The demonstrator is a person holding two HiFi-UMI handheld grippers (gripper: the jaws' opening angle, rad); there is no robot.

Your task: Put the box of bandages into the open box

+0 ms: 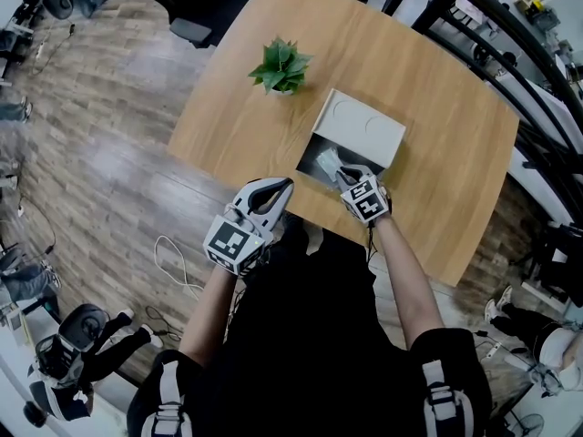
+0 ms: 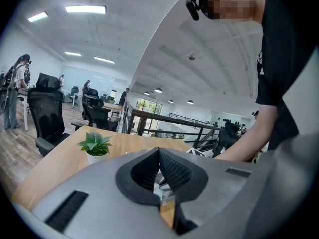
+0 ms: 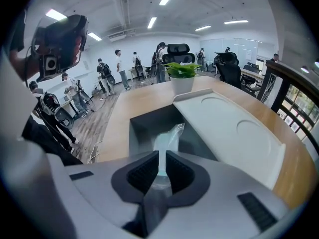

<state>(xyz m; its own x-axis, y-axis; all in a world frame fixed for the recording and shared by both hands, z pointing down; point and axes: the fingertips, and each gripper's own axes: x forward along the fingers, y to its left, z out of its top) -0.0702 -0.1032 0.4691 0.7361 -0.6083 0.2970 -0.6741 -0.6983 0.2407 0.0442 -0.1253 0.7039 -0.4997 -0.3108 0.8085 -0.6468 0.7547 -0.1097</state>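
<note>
The open grey box [image 1: 311, 151] stands on the wooden table [image 1: 437, 180], its white lid [image 1: 360, 127] leaning back behind it. My right gripper [image 1: 345, 168] reaches into the box from the near side. Its jaws stand almost together on a pale, plastic-wrapped box of bandages [image 3: 167, 142], which hangs down into the box's dark inside [image 3: 148, 126]. The right gripper [image 3: 162, 156] has the lid [image 3: 229, 128] to its right. My left gripper [image 1: 283, 186] hovers just left of the box at the table's near edge. The left gripper [image 2: 159, 151] is shut, with nothing between its jaws.
A small potted plant [image 1: 281, 66] stands on the table behind and left of the box; it also shows as the plant [image 2: 94, 146] and the plant [image 3: 182, 76]. A black railing [image 1: 510, 53] runs along the table's right side. Office chairs and people stand on the floor at the left.
</note>
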